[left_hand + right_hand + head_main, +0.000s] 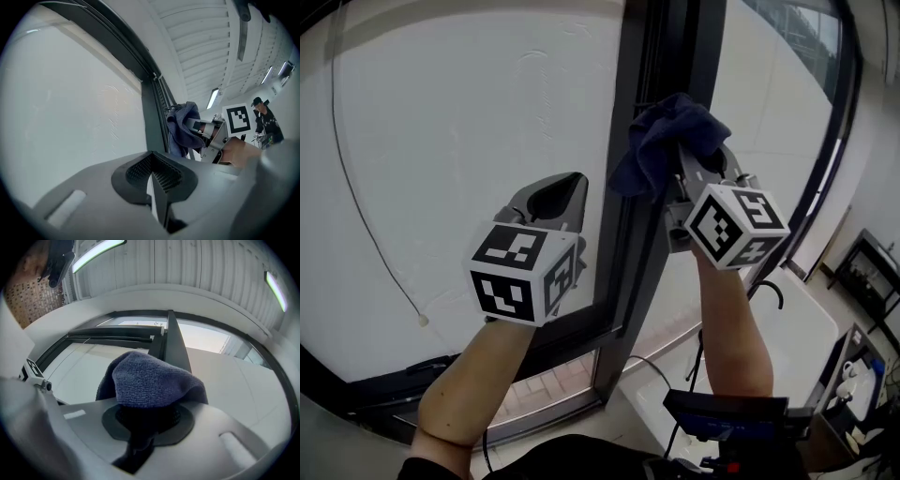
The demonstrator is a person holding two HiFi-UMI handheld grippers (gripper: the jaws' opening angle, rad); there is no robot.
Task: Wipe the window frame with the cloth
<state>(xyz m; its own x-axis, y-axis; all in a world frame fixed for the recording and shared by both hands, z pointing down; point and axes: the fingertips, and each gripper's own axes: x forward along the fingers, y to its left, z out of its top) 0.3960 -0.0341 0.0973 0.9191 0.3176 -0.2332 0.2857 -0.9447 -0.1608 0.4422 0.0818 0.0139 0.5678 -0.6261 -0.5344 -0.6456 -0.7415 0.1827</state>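
Head view: my right gripper (694, 164) is raised with the dark blue cloth (661, 141) bunched at its tip, right at the dark upright of the window frame (642, 75). My left gripper (553, 199) hangs lower, in front of the white pane.

Left gripper view: my jaws are pressed together with nothing between them. The cloth (180, 129) shows beside the frame (150, 117).

Right gripper view: my jaws are clamped on the cloth (150, 380), which bulges over them. The frame upright (176, 348) rises just behind, and I can't tell whether they touch.
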